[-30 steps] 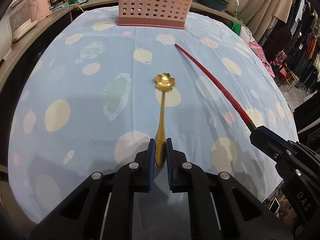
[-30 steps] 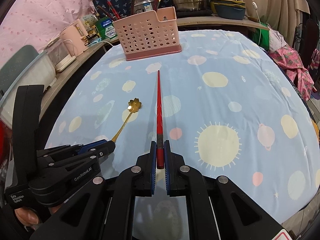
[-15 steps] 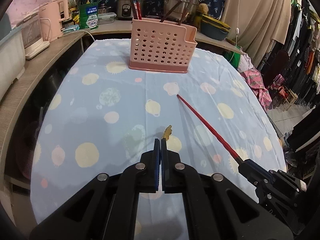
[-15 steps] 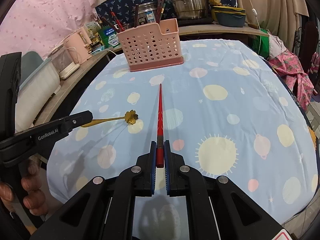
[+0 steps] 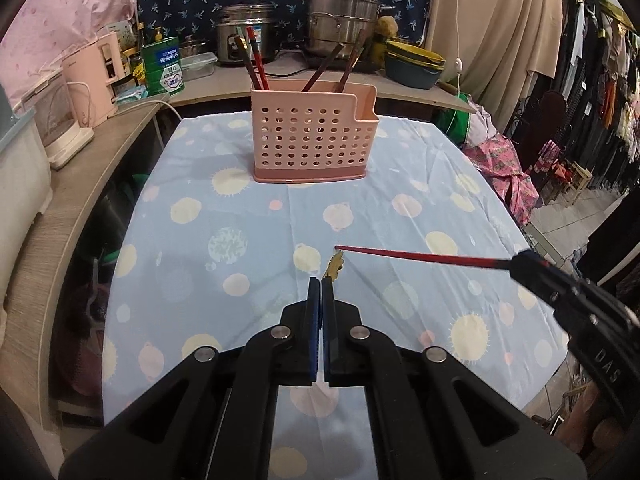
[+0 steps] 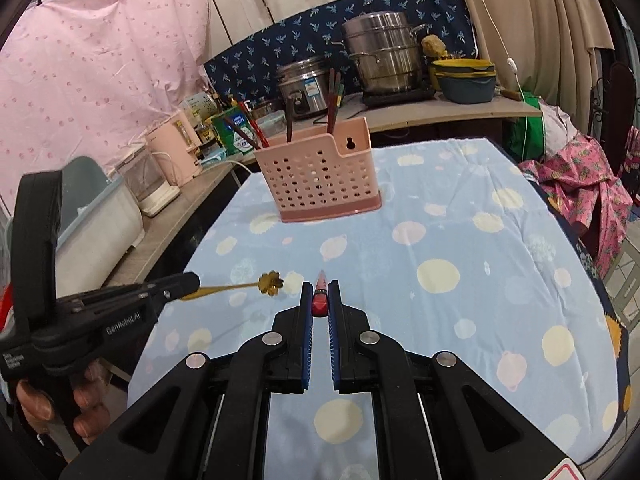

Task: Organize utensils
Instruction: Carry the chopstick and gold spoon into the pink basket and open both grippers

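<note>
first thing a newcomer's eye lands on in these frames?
Likely the two utensils held in the air over the spotted blue tablecloth: a gold spoon clamped in the left gripper, a red chopstick in the right gripper. Then the pink perforated caddy at the table's far end, chopsticks already standing inside.

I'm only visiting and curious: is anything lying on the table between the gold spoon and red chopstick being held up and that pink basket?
Nothing visible. The tablecloth between the spoon, the chopstick and the pink basket is bare. The basket already holds several chopsticks, with open room between them.
</note>
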`<move>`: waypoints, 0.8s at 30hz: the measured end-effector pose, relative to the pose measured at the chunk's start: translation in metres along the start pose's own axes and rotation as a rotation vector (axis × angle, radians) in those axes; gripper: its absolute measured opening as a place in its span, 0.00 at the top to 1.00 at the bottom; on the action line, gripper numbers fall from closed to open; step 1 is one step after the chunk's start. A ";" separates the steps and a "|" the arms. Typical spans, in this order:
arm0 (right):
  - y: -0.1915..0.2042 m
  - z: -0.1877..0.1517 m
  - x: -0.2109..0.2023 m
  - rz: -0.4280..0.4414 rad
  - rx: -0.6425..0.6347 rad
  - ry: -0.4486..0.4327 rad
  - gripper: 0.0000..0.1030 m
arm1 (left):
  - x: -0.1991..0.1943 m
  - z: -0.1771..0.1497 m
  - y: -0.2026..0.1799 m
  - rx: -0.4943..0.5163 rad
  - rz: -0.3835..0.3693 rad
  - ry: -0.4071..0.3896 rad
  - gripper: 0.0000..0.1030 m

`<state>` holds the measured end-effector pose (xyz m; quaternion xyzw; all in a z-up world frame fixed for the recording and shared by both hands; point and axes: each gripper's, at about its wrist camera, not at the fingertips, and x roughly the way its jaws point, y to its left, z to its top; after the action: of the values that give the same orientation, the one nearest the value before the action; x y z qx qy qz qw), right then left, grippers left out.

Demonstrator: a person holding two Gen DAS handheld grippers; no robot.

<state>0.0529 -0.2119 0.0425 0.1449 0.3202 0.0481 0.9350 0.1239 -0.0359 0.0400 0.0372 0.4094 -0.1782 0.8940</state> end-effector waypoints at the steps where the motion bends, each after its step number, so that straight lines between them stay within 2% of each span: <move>1: 0.002 0.005 -0.001 0.004 -0.004 -0.013 0.94 | 0.001 -0.002 -0.002 0.006 -0.004 0.005 0.99; 6: 0.013 0.019 -0.004 0.034 -0.015 -0.053 0.93 | 0.010 -0.019 -0.012 0.028 -0.035 0.062 0.99; 9: 0.020 0.018 -0.001 0.051 -0.032 -0.041 0.93 | 0.012 -0.022 -0.015 0.025 -0.046 0.074 0.99; 17: 0.029 -0.017 0.002 0.096 -0.032 0.060 0.93 | -0.014 0.010 -0.007 -0.003 -0.035 -0.031 0.99; 24: 0.026 -0.015 -0.002 0.096 -0.013 0.046 0.93 | -0.018 0.020 -0.008 0.003 -0.023 -0.061 0.99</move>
<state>0.0421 -0.1841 0.0405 0.1528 0.3339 0.0984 0.9249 0.1249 -0.0427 0.0676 0.0283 0.3823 -0.1898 0.9039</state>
